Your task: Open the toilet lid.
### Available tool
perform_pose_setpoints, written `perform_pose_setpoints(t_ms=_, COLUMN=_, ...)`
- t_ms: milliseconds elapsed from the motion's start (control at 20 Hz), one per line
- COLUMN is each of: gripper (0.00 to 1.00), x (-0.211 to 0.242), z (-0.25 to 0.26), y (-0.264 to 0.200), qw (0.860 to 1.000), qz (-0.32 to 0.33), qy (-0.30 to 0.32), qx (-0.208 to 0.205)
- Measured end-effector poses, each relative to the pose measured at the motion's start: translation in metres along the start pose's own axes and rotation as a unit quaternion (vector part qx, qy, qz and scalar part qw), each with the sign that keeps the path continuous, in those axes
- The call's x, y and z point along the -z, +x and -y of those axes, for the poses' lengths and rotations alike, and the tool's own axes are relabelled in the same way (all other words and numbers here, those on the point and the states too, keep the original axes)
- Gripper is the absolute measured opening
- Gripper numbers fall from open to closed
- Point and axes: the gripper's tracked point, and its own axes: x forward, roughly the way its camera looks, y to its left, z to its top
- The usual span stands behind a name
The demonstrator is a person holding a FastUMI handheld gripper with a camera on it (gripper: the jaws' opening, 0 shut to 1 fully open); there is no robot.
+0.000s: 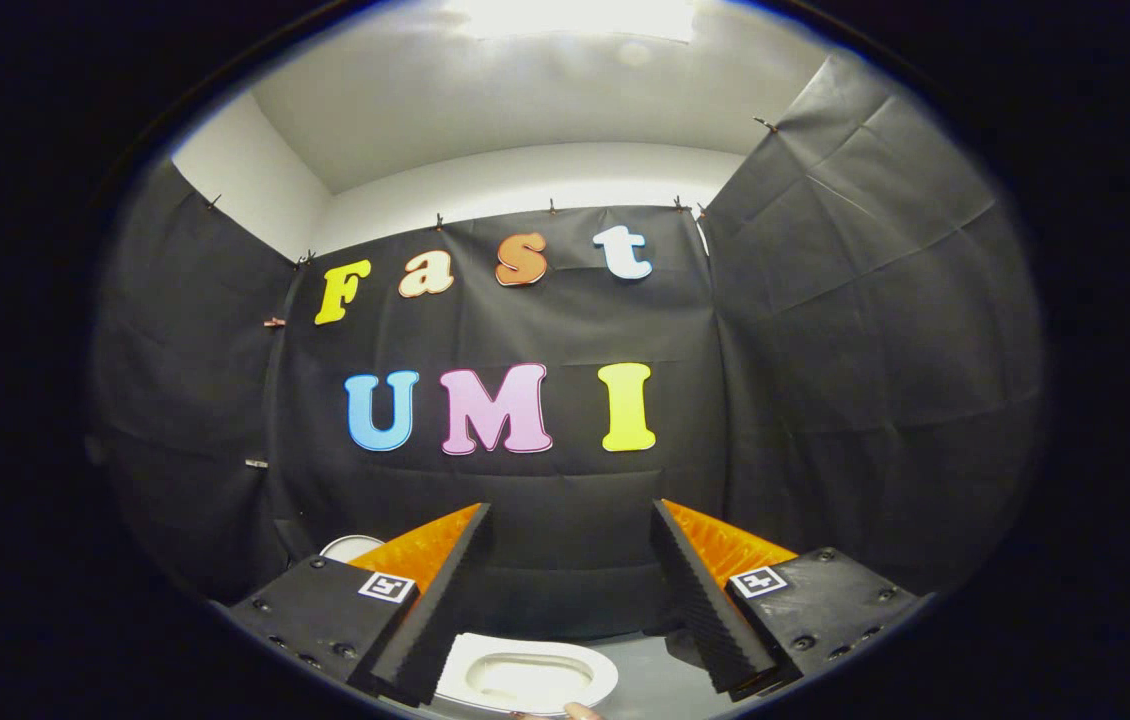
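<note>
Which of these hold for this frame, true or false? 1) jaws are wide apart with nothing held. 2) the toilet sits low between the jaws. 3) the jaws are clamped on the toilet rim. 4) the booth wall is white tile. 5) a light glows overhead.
1) True: the gripper has its jaws spread, nothing between them.
2) True: the toilet shows low down between them, bowl opening visible.
3) False: the jaws touch nothing; the toilet lies below and apart from them.
4) False: the wall is black cloth, with plain white wall above it.
5) True: a bright ceiling light glows above.
</note>
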Motion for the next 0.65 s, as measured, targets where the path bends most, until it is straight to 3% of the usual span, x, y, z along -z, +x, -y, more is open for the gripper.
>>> perform_pose_setpoints(t_ms=650, gripper=0.98, x=-0.026, z=0.020, y=-0.013, qw=0.999, qz=0.040, qy=0.010, qx=0.006)
